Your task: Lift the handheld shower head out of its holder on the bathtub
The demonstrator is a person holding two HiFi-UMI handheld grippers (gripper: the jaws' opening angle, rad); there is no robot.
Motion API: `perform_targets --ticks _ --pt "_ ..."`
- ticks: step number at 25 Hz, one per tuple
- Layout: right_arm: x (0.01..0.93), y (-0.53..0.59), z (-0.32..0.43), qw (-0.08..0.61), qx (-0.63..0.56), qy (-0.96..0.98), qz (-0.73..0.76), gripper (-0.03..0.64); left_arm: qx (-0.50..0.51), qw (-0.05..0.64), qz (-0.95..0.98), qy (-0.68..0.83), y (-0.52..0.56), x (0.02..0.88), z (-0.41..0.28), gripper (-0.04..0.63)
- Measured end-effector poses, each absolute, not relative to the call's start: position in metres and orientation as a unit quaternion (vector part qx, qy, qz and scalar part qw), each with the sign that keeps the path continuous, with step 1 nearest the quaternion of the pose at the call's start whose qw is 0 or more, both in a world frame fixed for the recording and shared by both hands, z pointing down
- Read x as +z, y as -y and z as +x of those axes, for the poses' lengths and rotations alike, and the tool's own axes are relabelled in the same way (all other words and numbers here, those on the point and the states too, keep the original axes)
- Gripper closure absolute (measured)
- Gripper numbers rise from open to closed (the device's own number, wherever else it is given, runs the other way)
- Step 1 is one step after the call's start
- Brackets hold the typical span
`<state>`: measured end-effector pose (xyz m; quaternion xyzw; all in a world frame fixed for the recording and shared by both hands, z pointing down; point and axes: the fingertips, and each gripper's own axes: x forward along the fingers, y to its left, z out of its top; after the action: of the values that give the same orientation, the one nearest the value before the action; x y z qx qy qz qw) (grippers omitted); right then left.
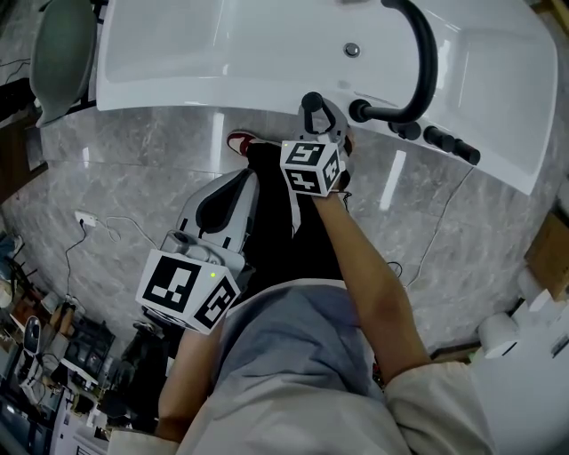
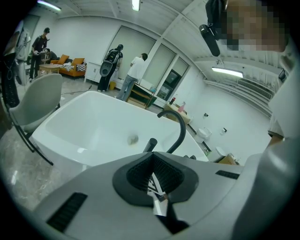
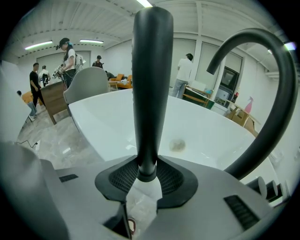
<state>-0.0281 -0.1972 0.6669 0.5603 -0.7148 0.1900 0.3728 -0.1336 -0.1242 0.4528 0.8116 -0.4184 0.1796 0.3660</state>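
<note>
Right fingers (image 3: 123, 177) clamp shower head (image 3: 150, 84) | faucet (image 3: 280, 108) arches beside | bathtub (image 3: 206, 131) behind

Lighting: bright and even, from ceiling strip lights (image 2: 136, 4) above the bathtub (image 1: 222, 53). Shadows: soft, faint.
Glare: you get white streaks on the marble floor (image 1: 391, 178) just beside the bathtub.
Distortion: both your gripper views bow strongly, with dark corners.
Focus: people (image 2: 136, 77) beyond the bathtub look slightly soft.
</note>
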Motion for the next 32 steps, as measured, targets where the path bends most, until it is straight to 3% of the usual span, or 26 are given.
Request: perform_targets --ticks 32 --pt "0.601 0.175 -0.020 0.360 0.185 0.757 0.513 0.485 0.123 0.377 0.805 0.441 0.116 0.429 -0.127 0.589"
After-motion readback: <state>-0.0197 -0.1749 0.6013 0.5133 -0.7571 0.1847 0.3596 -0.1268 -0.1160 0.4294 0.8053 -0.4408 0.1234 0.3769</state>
